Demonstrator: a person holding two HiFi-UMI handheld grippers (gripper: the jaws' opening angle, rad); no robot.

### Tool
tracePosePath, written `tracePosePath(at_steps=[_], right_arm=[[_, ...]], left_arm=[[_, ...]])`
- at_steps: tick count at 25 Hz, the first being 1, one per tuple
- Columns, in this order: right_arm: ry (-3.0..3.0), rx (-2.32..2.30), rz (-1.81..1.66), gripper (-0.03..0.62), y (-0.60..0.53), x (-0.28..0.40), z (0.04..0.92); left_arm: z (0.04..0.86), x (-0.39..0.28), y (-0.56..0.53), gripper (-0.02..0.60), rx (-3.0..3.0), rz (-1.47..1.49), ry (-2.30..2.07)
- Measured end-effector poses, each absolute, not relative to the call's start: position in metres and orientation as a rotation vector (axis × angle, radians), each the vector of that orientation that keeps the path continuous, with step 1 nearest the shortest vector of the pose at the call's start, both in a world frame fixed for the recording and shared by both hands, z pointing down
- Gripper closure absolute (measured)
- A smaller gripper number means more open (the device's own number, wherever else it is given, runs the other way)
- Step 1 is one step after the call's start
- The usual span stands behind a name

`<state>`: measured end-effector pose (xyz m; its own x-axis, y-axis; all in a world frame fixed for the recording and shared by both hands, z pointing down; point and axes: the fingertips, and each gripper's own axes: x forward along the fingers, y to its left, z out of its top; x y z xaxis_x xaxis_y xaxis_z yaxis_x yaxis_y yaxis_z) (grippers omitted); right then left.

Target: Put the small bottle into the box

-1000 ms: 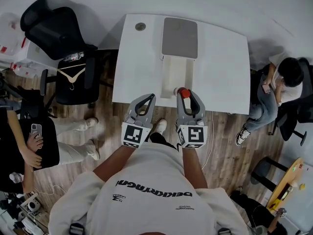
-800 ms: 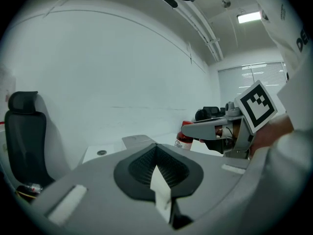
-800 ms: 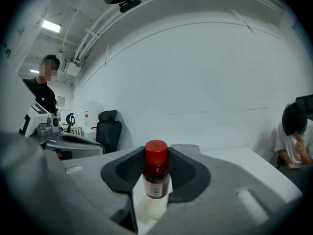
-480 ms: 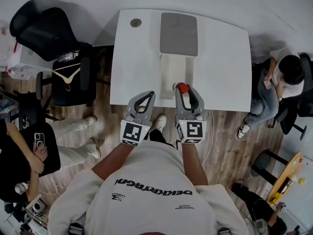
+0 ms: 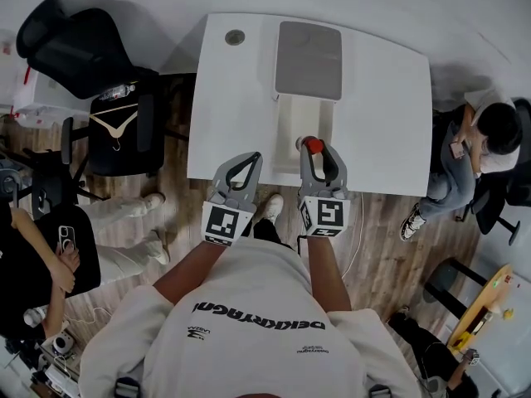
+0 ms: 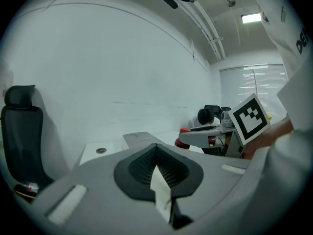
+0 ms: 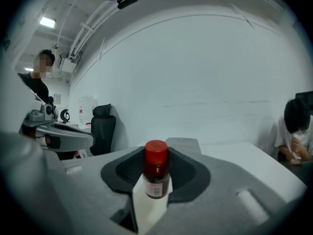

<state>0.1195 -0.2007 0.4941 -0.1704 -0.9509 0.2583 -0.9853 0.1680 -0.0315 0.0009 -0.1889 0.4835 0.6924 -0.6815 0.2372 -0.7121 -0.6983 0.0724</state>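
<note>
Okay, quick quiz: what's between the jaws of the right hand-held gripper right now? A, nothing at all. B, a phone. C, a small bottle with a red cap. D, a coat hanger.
C: the right gripper view shows the small bottle, red cap up, clamped upright between the jaws of the right hand-held gripper.

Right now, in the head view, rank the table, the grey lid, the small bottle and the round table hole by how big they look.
1. table
2. grey lid
3. small bottle and round table hole: both tiny and about alike here, and the bottle sits nearer the camera, so I won't rank them.
</note>
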Motion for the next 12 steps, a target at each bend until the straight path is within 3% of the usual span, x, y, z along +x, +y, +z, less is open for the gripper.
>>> tracePosePath(at_steps=[12], right_arm=[[-2.235, 1.875, 0.308, 0.457, -0.225, 0.132, 0.522]], left_arm=[[0.496, 0.015, -0.196, 0.577, 2.727, 0.322, -1.124]])
